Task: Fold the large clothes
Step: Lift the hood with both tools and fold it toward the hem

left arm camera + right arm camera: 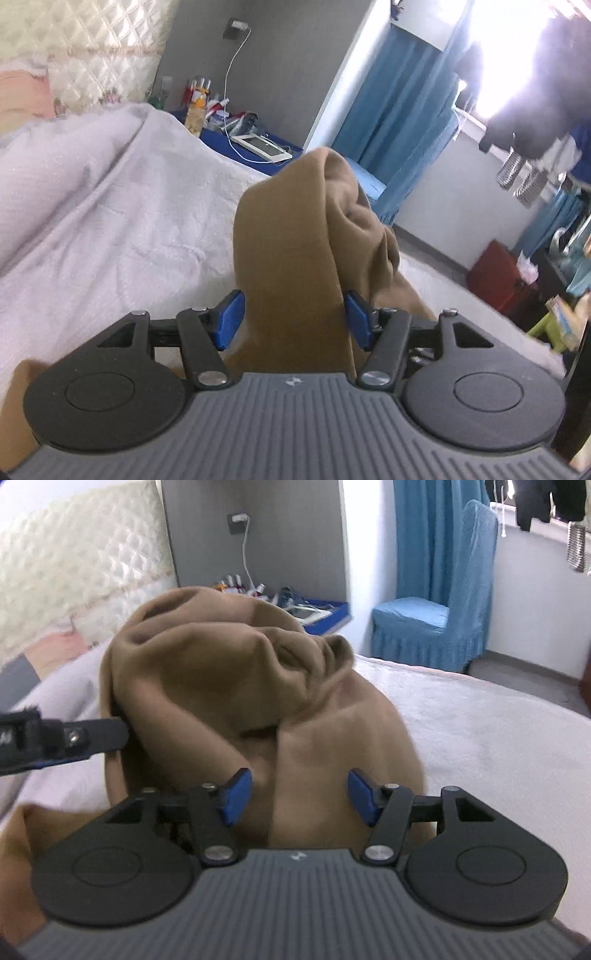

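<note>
Garment: we are looking at a tan-brown knit garment [229, 679], bunched into a tall heap on the bed's white bedspread [480, 731].
Long axis: in the left wrist view the cloth [291, 240] is running as a long band straight away from the camera, its folded top end pointing toward the blue bedside table [258, 155]; in the right wrist view it is reading more as a rounded mound, so we cannot tell one clear axis there.
Left gripper: our left gripper [295, 321] is standing with its blue pads part-way apart, the band of cloth lying between them; the right-hand pad is touching the fabric, yet we cannot tell whether the pads are pressing on it.
Right gripper: our right gripper [301, 797] is holding its pads at a middling gap, with folds of the garment lying between them; a real pinch is not showing.
Neighbours: the left gripper's black finger [92, 731] is reaching into the heap's left flank.
Beyond the bed: a blue-covered chair [436, 620] is standing well apart from the garment, by the blue curtain [424, 535].
</note>
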The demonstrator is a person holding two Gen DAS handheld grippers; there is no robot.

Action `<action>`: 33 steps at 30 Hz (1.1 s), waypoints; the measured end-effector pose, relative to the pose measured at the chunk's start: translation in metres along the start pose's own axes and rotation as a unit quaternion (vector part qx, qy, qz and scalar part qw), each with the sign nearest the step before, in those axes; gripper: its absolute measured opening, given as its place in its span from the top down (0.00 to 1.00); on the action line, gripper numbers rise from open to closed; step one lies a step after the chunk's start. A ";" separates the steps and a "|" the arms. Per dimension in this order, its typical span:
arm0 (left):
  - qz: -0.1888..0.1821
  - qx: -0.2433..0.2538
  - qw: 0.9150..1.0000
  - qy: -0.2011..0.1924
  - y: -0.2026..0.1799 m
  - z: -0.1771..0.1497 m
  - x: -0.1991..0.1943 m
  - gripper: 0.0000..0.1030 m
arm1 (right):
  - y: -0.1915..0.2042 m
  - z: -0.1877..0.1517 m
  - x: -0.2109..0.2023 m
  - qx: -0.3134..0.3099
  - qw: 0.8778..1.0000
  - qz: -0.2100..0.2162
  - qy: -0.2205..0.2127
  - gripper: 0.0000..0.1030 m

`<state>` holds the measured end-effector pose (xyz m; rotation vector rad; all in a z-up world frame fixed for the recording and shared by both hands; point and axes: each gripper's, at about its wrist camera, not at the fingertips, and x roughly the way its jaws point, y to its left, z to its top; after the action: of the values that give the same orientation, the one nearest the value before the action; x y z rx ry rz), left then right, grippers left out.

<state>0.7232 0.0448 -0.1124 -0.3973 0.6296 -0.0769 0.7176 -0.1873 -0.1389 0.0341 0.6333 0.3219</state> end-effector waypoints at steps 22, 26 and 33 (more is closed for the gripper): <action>0.055 0.061 0.997 -0.004 -0.007 0.019 -0.053 0.88 | -0.008 0.028 -0.074 0.016 0.990 -0.116 -0.074 0.84; 0.050 0.058 0.997 -0.026 -0.014 0.008 -0.121 0.88 | -0.003 0.012 -0.152 0.005 0.987 -0.110 -0.120 0.84; 0.016 -0.001 0.999 -0.051 -0.014 -0.040 -0.235 0.88 | 0.024 -0.044 -0.269 -0.016 0.978 -0.093 -0.184 0.85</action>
<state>0.5103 0.0625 -0.0049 -0.3905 0.5357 -0.0260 0.4810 -0.2493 -0.0163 0.0037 0.2600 0.1378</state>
